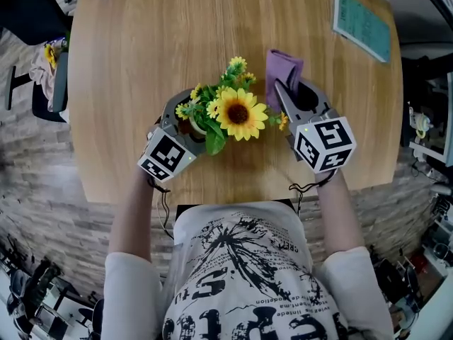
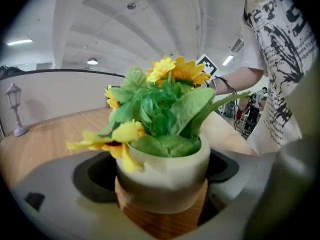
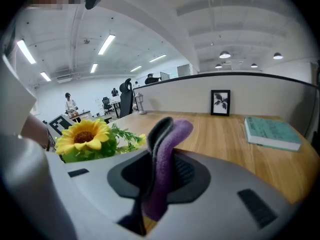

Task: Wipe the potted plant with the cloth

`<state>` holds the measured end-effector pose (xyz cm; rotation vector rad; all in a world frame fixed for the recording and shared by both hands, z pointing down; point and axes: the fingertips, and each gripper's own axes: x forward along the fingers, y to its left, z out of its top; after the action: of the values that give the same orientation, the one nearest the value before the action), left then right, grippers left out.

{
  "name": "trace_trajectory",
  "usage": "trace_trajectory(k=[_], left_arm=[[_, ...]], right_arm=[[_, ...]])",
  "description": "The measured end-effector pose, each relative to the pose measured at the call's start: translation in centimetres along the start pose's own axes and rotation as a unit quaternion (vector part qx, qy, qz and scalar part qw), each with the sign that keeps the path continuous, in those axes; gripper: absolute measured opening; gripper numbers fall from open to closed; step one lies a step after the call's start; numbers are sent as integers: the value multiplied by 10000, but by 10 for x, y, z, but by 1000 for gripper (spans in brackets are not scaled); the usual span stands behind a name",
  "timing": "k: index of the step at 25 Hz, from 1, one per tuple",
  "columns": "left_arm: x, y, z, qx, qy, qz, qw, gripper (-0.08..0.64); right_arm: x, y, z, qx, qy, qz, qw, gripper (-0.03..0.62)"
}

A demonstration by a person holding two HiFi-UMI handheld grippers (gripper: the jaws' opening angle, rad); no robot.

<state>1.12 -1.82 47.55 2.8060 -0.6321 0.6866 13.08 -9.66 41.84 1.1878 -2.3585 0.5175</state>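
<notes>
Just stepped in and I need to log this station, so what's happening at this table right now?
A person works at a wooden table with a gripper in each hand. The left gripper has its jaws wide on either side of the potted plant, around its cream pot; whether they press on it isn't clear. The right gripper is clamped on a purple cloth, held upright beside the flowers. The cloth looks clear of the plant, so no wiping yet.
</notes>
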Motion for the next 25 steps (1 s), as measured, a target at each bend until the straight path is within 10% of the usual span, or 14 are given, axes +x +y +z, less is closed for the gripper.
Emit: trace_trajectory(k=[10, 21, 25], left_arm=[[5, 4, -6, -91, 484, 327, 9982, 531], [-61, 15, 82, -146, -521, 1005, 9935, 485], [-98, 30, 114, -234, -964, 1664, 9811, 313]], right_arm=[[-8, 6, -1, -125, 166, 86, 9997, 81], [-33, 21, 47, -377, -175, -150, 9990, 81], [-47, 31, 67, -553, -370, -160, 9977, 81]])
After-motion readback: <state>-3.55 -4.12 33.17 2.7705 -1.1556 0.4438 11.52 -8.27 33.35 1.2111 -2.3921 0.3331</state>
